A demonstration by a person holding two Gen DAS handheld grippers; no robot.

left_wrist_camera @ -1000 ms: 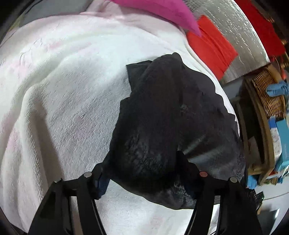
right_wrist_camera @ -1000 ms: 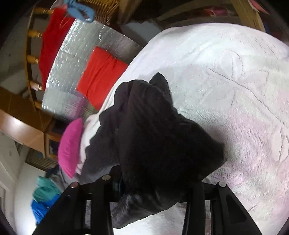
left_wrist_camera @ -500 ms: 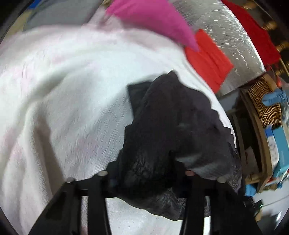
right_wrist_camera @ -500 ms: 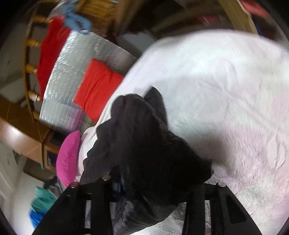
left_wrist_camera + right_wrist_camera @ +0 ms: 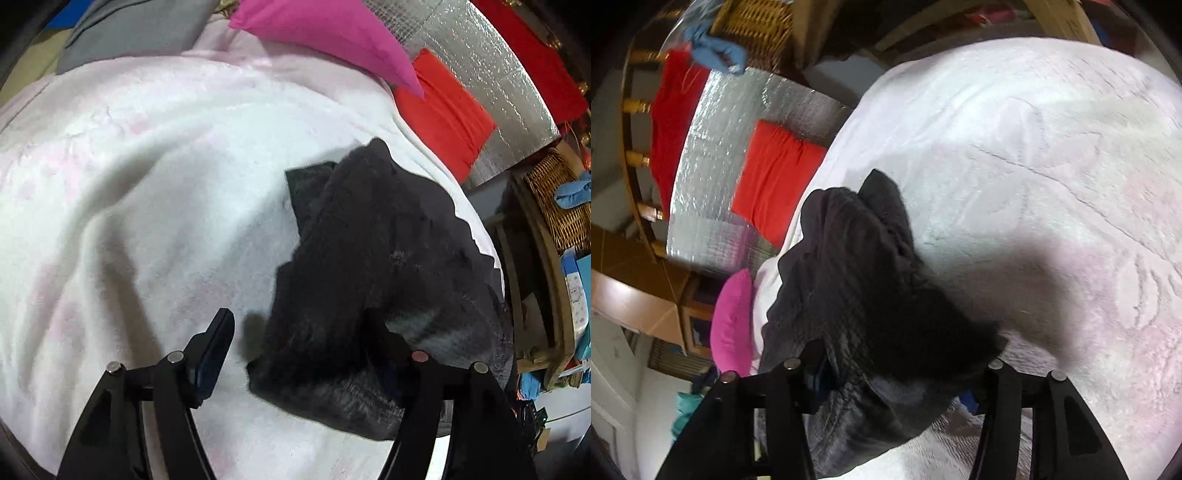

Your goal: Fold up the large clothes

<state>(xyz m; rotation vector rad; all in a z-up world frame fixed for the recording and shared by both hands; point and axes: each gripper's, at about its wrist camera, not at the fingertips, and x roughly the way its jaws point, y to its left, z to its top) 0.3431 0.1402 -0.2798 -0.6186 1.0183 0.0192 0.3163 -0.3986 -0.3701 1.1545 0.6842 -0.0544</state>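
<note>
I ease both claws apart, left gripper (image 5: 299,354) and right gripper (image 5: 894,373) opening around the bunched black garment (image 5: 373,266) (no longer pinched), letting it settle on the white blanket (image 5: 147,206).

The garment (image 5: 376,266) lies on the blanket (image 5: 147,184), near its edge. Beyond the garment, a pillow (image 5: 325,33) rests on the blanket's far end.
</note>
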